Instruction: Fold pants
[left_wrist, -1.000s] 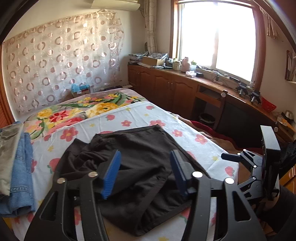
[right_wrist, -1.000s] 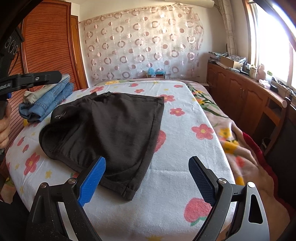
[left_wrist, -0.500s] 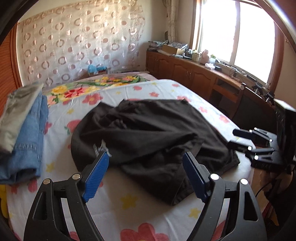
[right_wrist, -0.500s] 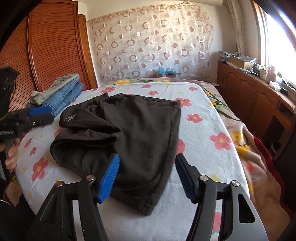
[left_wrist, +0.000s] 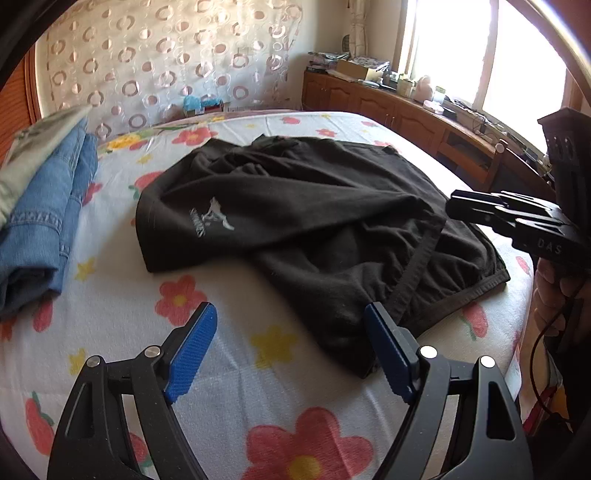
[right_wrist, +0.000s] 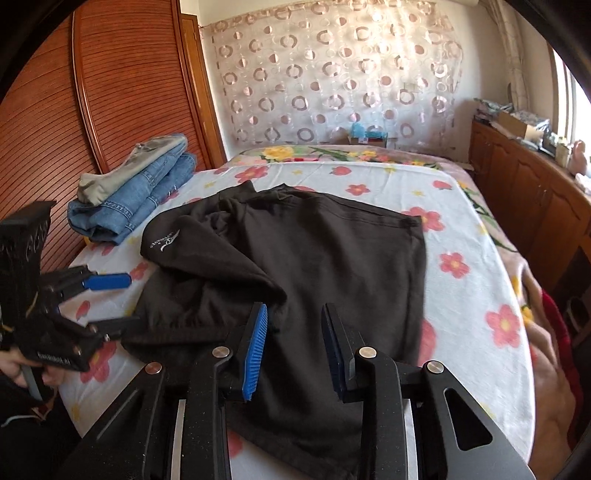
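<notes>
Black pants (left_wrist: 295, 221) with a small white logo lie rumpled and partly doubled over on the flowered bed sheet (left_wrist: 258, 387). My left gripper (left_wrist: 290, 314) is open above the sheet, its right pad just at the pants' near hem. In the right wrist view it (right_wrist: 118, 304) sits at the pants' left edge. My right gripper (right_wrist: 295, 310) hangs over the near part of the pants (right_wrist: 332, 258) with its jaws closing. Black cloth shows in the gap, but the pads do not pinch it. In the left wrist view the right gripper (left_wrist: 454, 208) reaches in from the right.
A stack of folded jeans (right_wrist: 136, 188) topped by a pale garment lies on the bed's left side beside a slatted wooden wardrobe (right_wrist: 110, 92). Wooden cabinets (left_wrist: 406, 114) with clutter run under the window on the right. A patterned curtain hangs behind the bed.
My left gripper sank toward the bed, moved to the pants' near-left hem and spread wider. My right gripper slid left over the pants while its jaws narrowed.
</notes>
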